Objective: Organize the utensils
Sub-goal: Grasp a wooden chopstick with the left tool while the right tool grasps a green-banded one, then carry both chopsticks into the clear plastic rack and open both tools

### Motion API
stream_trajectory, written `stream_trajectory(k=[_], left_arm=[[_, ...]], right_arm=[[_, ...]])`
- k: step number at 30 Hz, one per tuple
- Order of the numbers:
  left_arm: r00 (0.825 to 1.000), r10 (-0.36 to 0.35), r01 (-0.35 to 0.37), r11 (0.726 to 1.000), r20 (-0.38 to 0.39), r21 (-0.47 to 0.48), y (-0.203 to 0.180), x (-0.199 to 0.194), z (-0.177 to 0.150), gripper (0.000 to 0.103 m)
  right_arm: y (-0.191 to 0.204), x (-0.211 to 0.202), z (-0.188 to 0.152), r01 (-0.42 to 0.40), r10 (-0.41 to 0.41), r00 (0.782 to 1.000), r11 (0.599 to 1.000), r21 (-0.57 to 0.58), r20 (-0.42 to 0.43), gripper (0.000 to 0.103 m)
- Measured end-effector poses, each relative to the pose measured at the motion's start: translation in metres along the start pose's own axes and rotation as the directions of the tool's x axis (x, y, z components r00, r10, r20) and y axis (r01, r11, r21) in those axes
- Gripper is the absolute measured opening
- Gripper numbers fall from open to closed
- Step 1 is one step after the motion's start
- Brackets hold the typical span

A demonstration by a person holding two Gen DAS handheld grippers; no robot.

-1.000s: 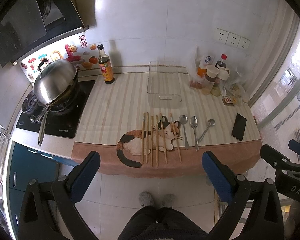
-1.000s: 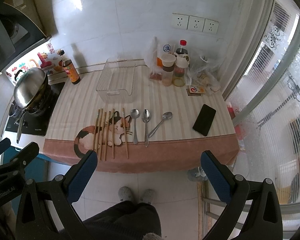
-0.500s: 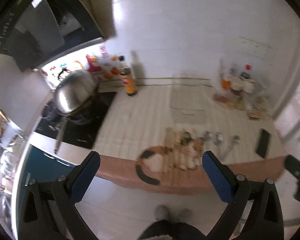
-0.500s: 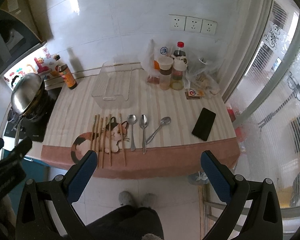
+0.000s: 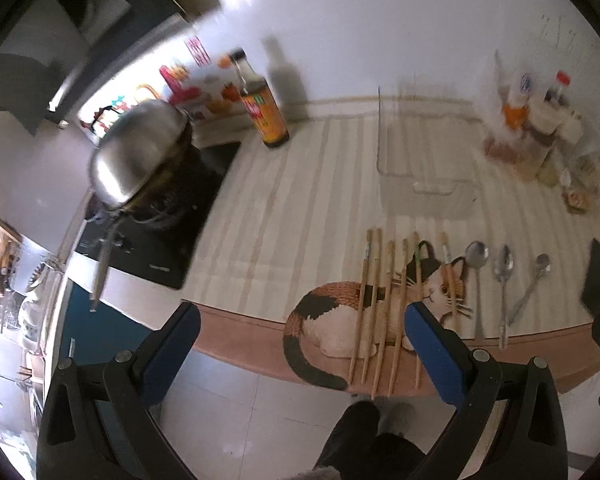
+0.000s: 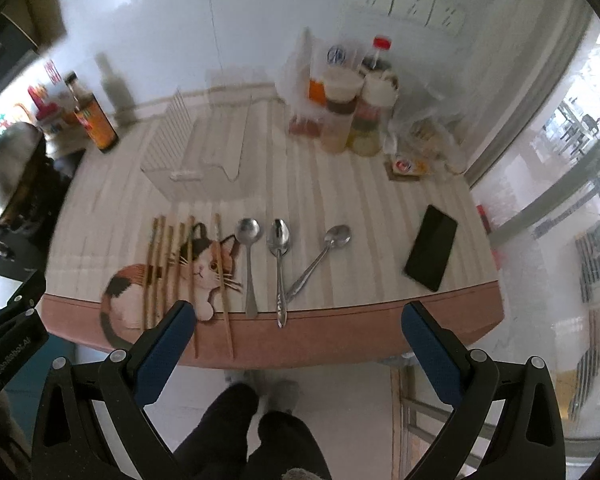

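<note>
While both grippers hang released (nothing held), chopsticks and spoons line the counter.

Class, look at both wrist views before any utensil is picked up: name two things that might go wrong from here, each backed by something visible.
1. The chopsticks and two straight spoons reach the counter's front edge; a clumsy nudge from either open hand-held gripper, left or right, may tip them to the floor.
2. The third spoon lies slanted, its handle meeting a neighbour's, so gripping one could drag both.
</note>
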State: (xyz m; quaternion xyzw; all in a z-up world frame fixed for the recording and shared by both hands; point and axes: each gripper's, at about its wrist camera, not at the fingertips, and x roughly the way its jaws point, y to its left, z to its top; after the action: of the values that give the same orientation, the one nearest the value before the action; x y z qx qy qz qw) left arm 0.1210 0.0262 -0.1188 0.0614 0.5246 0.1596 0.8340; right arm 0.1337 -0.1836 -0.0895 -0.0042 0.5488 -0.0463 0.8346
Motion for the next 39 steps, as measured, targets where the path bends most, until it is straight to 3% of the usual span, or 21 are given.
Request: stream_trajectory(k=[5,8,10,14,16,19,21,23,26,27,30,33,39], left_arm=[[0.992,-0.034,0.036,0.999,-0.124,0.016,-0.003,0.068,0.006,0.103],[0.973,-0.071,0.077,0.997,-0.222,0.019,-0.007,0.112,0.005,0.099],[0.95,-0.116,0.126,0.992,-0.289,0.017,-0.011,0.138,0.003,0.088],[0.901,-0.187,0.205,0.979,-0.391,0.003,-0.022,0.181,-0.006,0.069],[0.883,-0.212,0.229,0.973,-0.419,-0.008,-0.027,0.195,-0.009,0.052],[0.86,-0.244,0.258,0.966,-0.448,-0.031,-0.033,0.211,-0.013,0.042],[0.854,-0.256,0.271,0.962,-0.453,-0.032,-0.039,0.217,-0.014,0.04],[0.85,-0.26,0.282,0.959,-0.458,-0.022,-0.044,0.221,-0.016,0.031],[0.857,-0.269,0.291,0.957,-0.44,-0.019,-0.046,0.221,-0.018,0.016],[0.859,-0.27,0.29,0.957,-0.435,-0.02,-0.046,0.221,-0.019,0.006],[0.862,-0.266,0.274,0.961,-0.431,-0.046,-0.038,0.224,-0.021,0.005],[0.862,-0.255,0.253,0.965,-0.437,-0.063,-0.021,0.225,-0.028,0.005],[0.858,-0.266,0.254,0.963,-0.44,-0.088,-0.003,0.224,-0.048,0.005]], right_arm=[[0.017,0.065,0.014,0.011,-0.01,0.996,1.0,0.006,-0.088,0.102],[0.03,0.097,0.018,0.0,0.0,0.992,1.0,0.002,-0.126,0.097],[0.041,0.121,0.018,-0.016,0.015,0.987,1.0,-0.003,-0.159,0.092],[0.055,0.164,0.017,-0.055,0.052,0.968,0.998,-0.004,-0.244,0.072],[0.061,0.181,0.016,-0.068,0.063,0.959,0.998,-0.006,-0.277,0.064],[0.067,0.202,0.012,-0.086,0.081,0.947,0.996,-0.003,-0.312,0.052],[0.07,0.209,0.011,-0.1,0.095,0.941,0.995,0.0,-0.324,0.046],[0.075,0.217,0.01,-0.113,0.107,0.935,0.994,0.002,-0.338,0.044],[0.084,0.225,0.007,-0.131,0.119,0.93,0.991,-0.011,-0.349,0.044],[0.087,0.228,0.006,-0.132,0.117,0.929,0.991,-0.02,-0.352,0.044],[0.098,0.239,0.001,-0.129,0.104,0.922,0.991,-0.043,-0.373,0.037],[0.11,0.241,-0.004,-0.104,0.067,0.934,0.991,-0.089,-0.35,0.008],[0.11,0.237,-0.026,-0.08,0.039,0.924,0.993,-0.091,-0.38,0.007]])
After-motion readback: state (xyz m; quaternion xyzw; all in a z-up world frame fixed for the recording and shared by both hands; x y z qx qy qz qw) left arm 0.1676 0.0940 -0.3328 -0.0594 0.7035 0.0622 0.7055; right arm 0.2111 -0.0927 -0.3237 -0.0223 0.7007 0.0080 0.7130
